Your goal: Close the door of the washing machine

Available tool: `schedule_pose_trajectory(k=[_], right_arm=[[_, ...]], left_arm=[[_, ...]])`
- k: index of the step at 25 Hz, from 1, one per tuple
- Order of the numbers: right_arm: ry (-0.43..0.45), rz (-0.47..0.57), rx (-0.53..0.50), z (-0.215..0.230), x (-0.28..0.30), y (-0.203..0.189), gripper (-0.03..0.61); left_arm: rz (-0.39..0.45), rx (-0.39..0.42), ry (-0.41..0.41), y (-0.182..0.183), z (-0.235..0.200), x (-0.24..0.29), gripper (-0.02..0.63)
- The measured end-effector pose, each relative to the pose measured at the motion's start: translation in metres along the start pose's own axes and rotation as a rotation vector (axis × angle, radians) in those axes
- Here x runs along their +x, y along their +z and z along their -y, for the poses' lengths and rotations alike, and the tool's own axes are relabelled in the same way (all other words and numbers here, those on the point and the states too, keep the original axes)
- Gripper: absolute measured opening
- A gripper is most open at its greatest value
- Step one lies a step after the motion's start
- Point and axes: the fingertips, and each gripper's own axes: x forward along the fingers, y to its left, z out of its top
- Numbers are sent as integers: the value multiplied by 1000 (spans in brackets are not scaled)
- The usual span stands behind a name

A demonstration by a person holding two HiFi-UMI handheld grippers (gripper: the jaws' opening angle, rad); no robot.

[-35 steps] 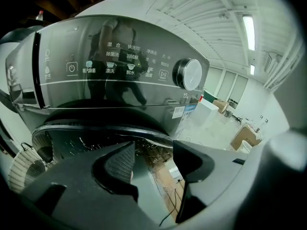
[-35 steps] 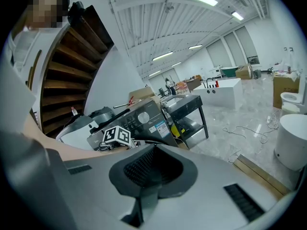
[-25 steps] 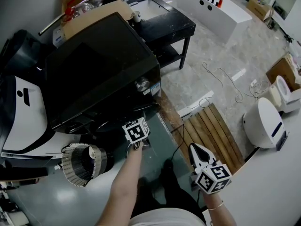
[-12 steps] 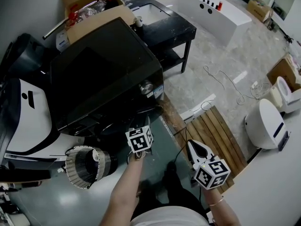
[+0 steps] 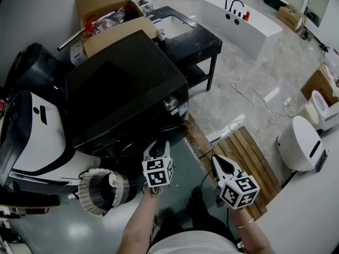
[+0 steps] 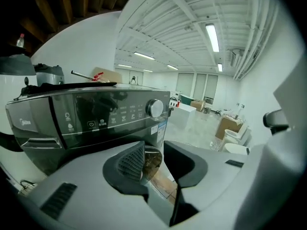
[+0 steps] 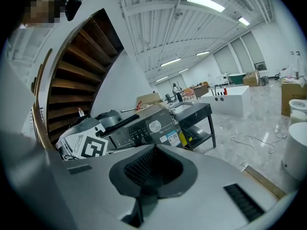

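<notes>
Head view, looking steeply down on a dark washing machine (image 5: pixel 122 83) that stands between a white-and-black appliance (image 5: pixel 37 136) on the left of the picture and a black table (image 5: pixel 190 33) beyond its far corner. A cardboard box (image 5: pixel 106 12) sits behind the machine's top. The control panel with its round dial (image 6: pixel 155 108) faces the person. The door lies below that panel, under the overhang of the top in the head view and behind the gripper body in the left gripper view, so its position cannot be told. The left gripper (image 5: pixel 157 148) is held just in front of the machine's lower front edge, apart from it. Its jaws stand partly apart and have just been closing, with nothing between them but floor seen through the gap. The right gripper (image 5: pixel 218 162) is held to the right, over the near end of a slatted wooden mat (image 5: pixel 241 150), its jaws together and empty. A ribbed silver hose (image 5: pixel 100 190) lies on the floor left of the left forearm. A white bathtub (image 5: pixel 243 15), a loose cable (image 5: pixel 254 97) and a white toilet (image 5: pixel 297 142) lie well apart to the right.
</notes>
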Motion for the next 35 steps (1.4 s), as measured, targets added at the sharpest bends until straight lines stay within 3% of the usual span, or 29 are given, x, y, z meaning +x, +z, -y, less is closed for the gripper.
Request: schedule_pose_trajectory(k=[5,16,27,35], right_arm=[[2,22,-14,-16,-9,8,8],[37,86,-56,-52,-25,25,8],[32,125,-106,-68,-49,31,6],[26,145,-133,-69,-62,37,6]], left_arm=[[62,15,2,18,0,-40,84],[161,34,-70,42,11,-116,41],[218,10,-99,42,-1,-182,29],[222,17,-101,43,1,-197,29]])
